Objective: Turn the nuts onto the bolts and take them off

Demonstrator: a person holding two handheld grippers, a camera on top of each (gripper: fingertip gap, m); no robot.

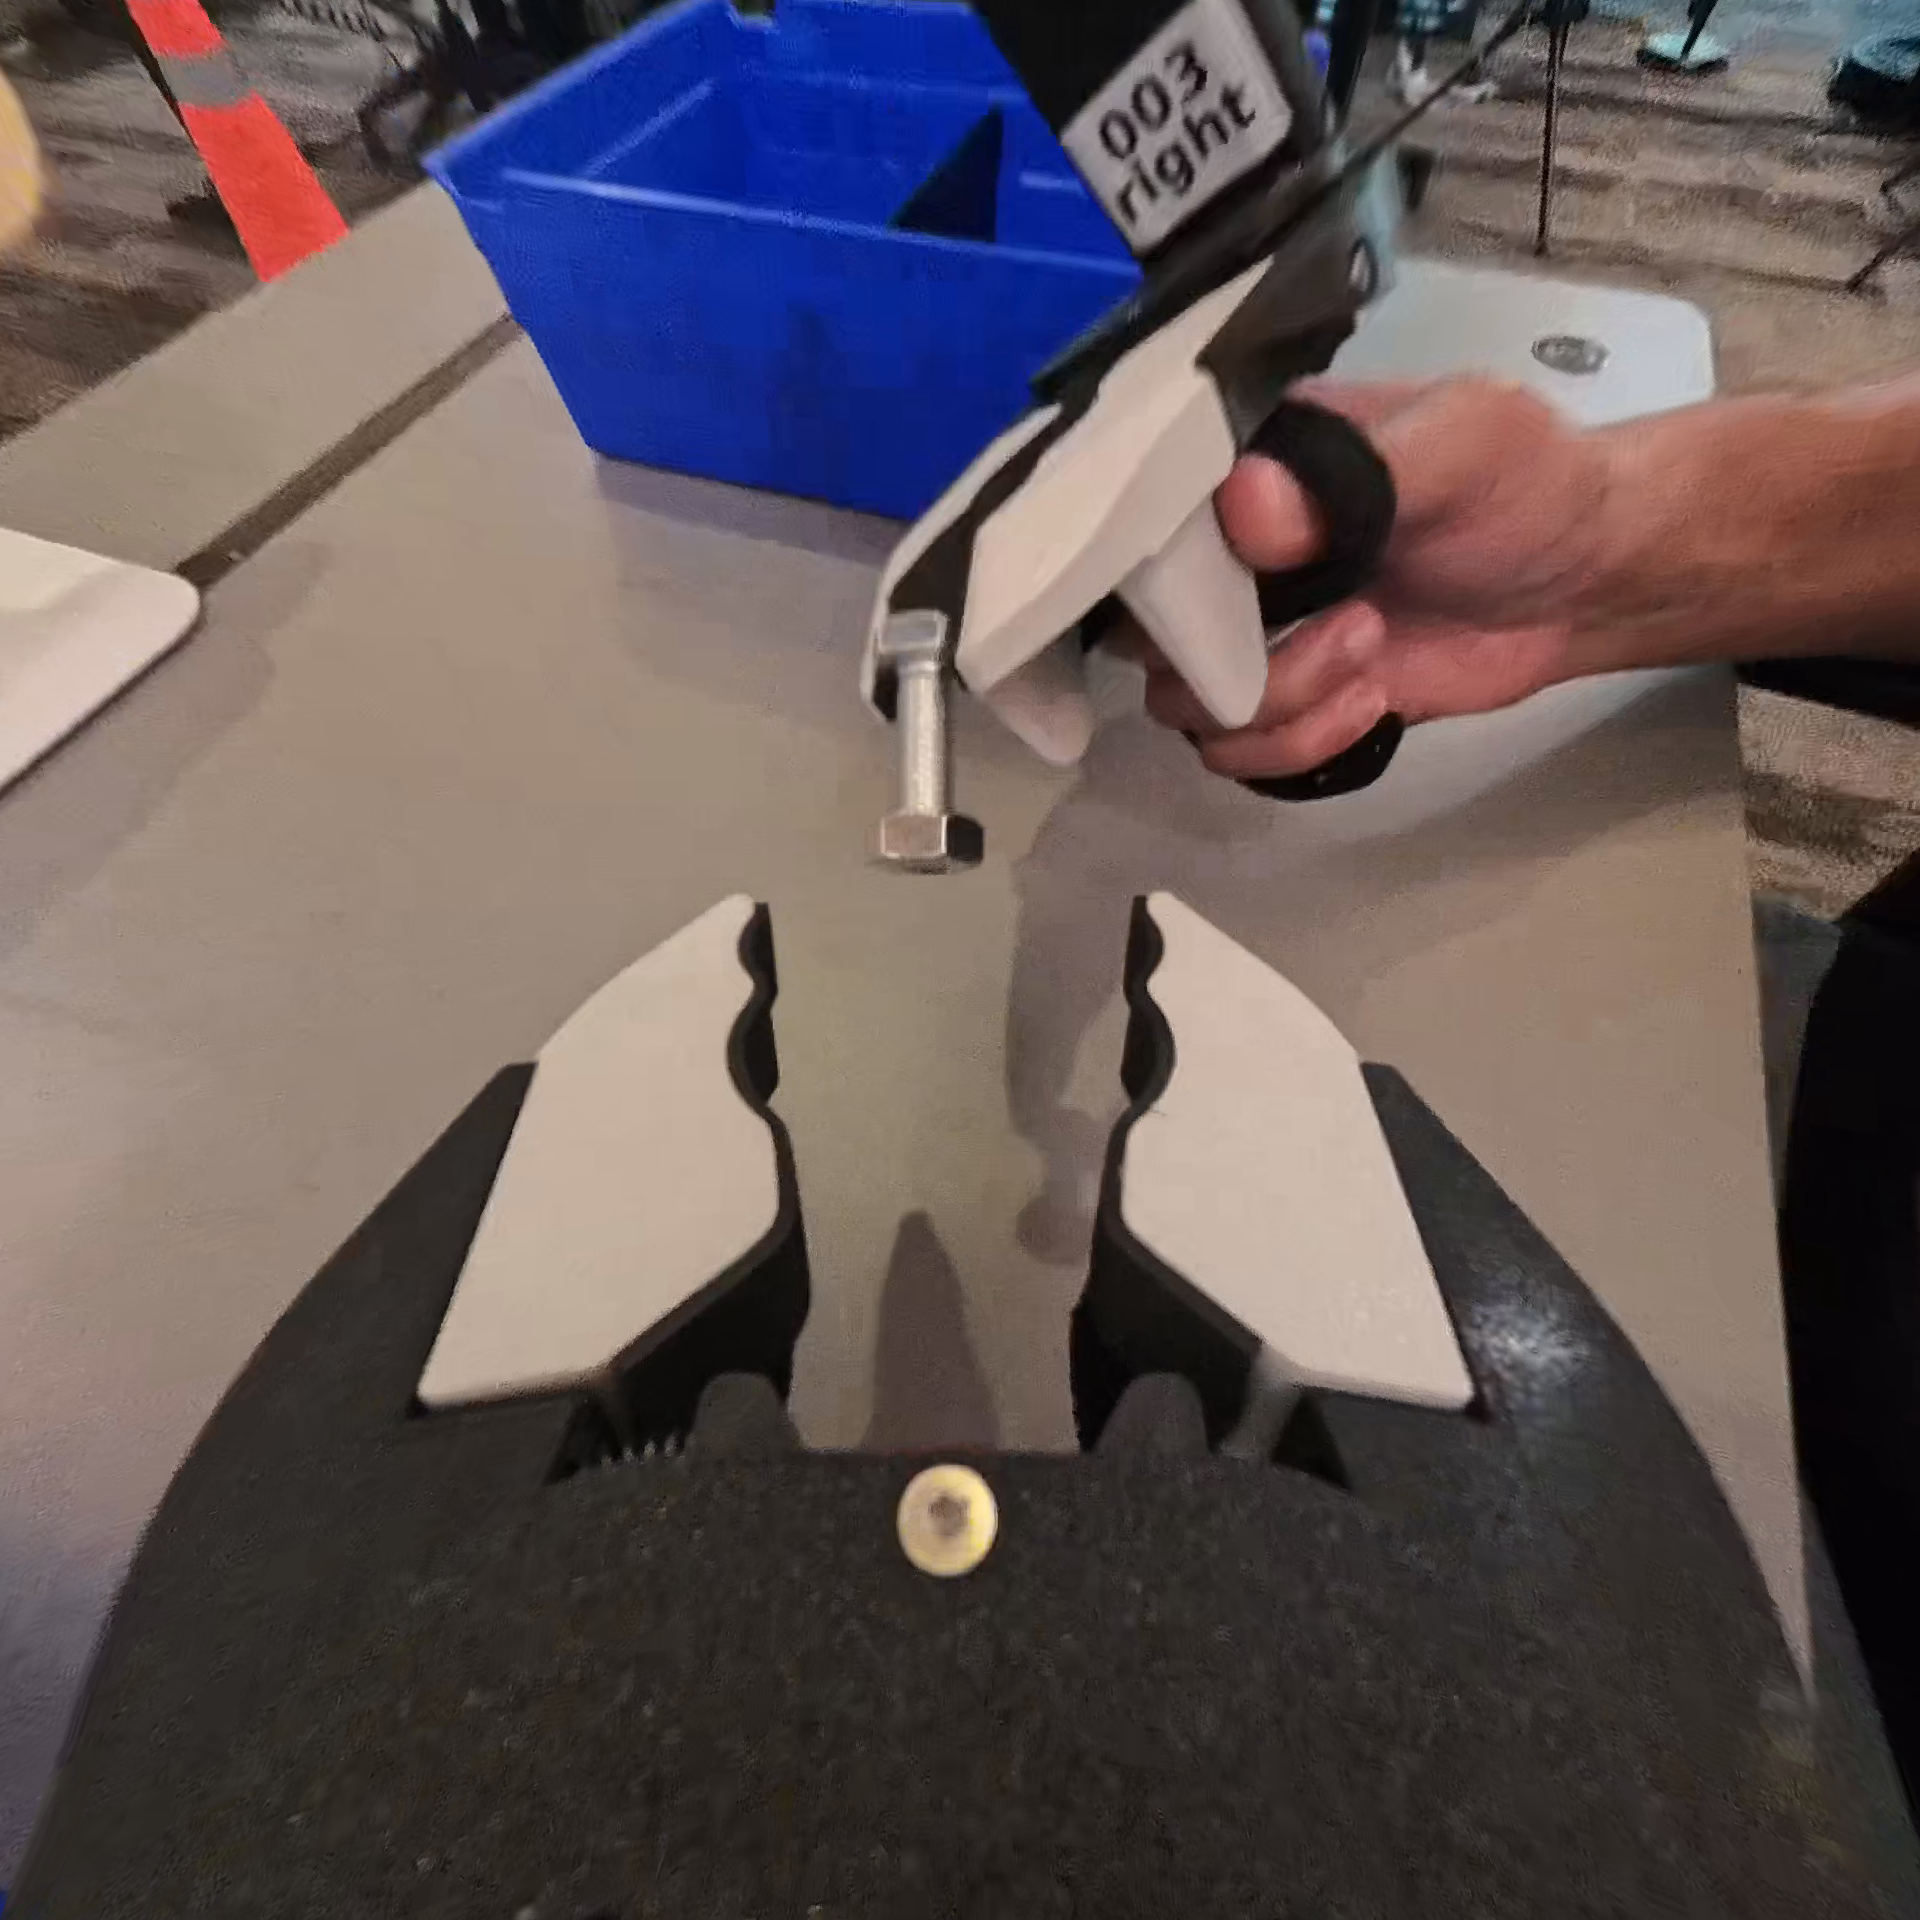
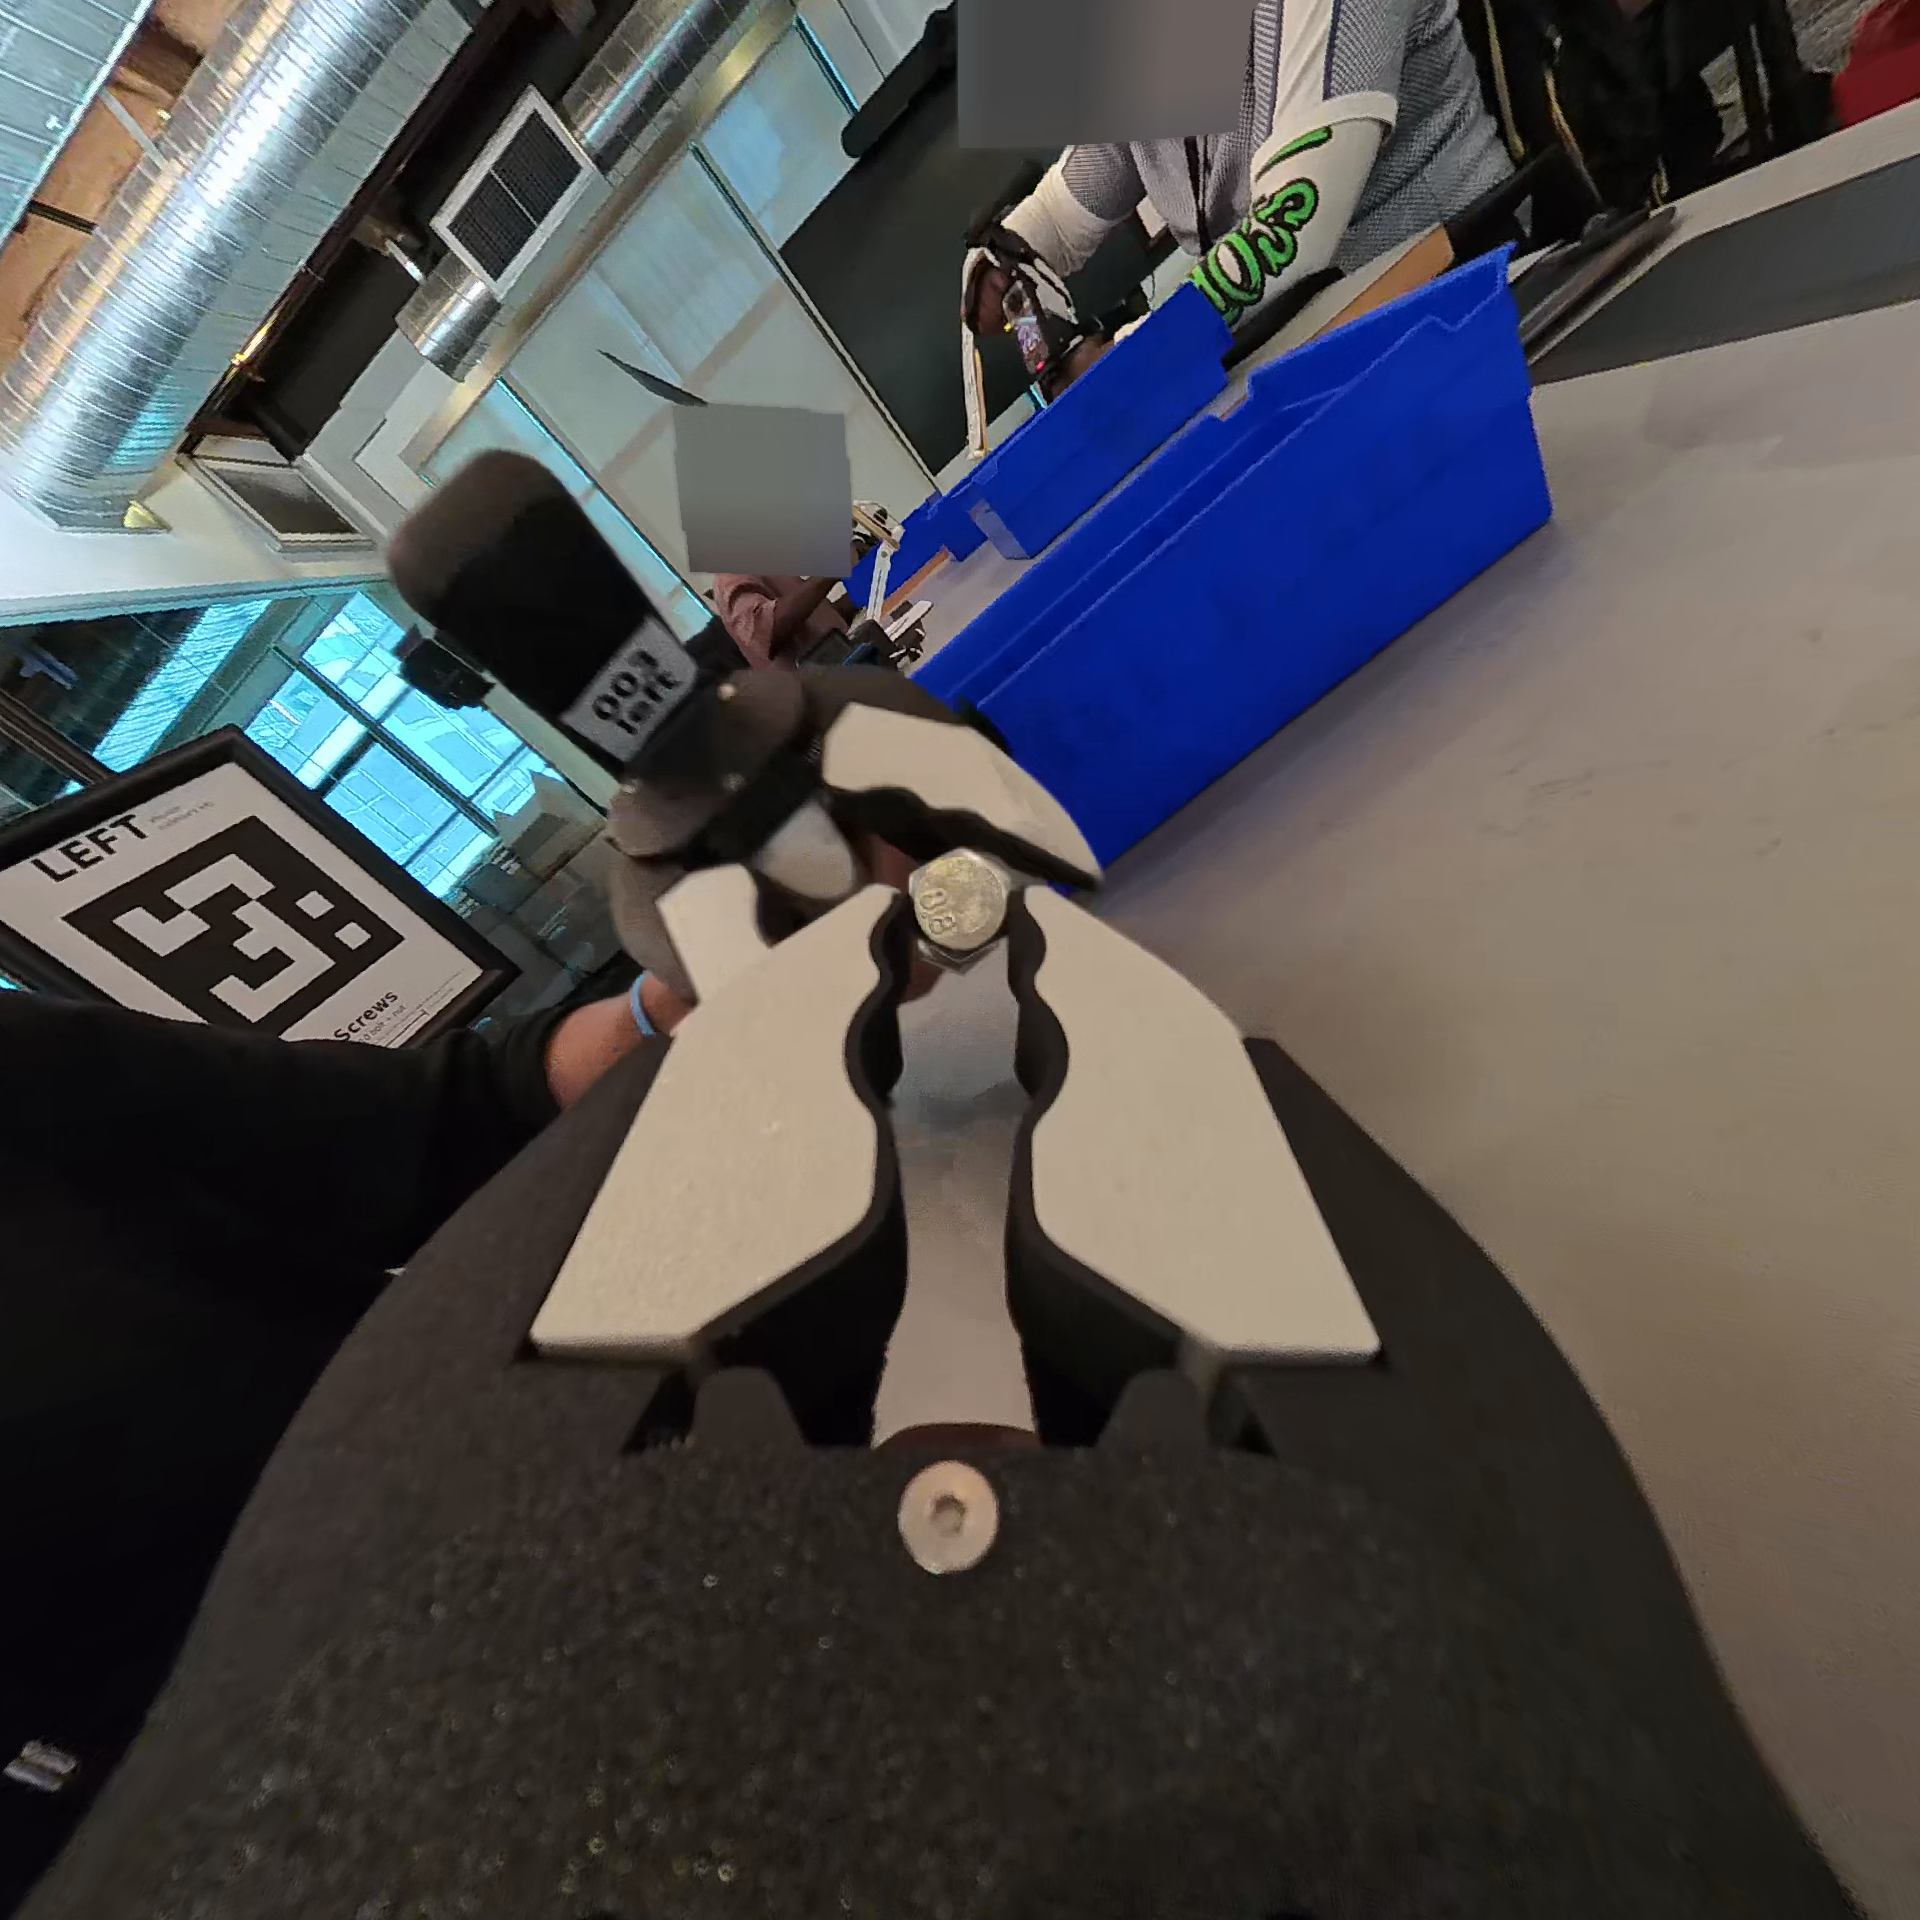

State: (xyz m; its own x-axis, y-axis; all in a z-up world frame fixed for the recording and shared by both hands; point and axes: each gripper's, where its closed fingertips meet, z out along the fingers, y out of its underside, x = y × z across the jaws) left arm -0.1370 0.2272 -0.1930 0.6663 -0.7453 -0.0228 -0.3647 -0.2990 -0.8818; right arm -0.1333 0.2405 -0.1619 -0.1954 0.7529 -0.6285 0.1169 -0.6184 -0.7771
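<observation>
While the right gripper (image 1: 914, 665) pinches the nut (image 1: 914, 636) on the bolt (image 1: 923, 750), unscrewing remains; left fingers (image 1: 665, 1122) gape empty below the bolt.

Grey table (image 1: 416, 727), patterned carpet (image 1: 1662, 208), silver ceiling ducts (image 2: 187, 260), large windows (image 2: 416, 727)

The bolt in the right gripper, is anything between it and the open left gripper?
Nothing visible. The right gripper grips the nut end of the bolt, whose head hangs free above the bare grey table. The left gripper is open just short of the head, and the blue bin sits behind.
</observation>
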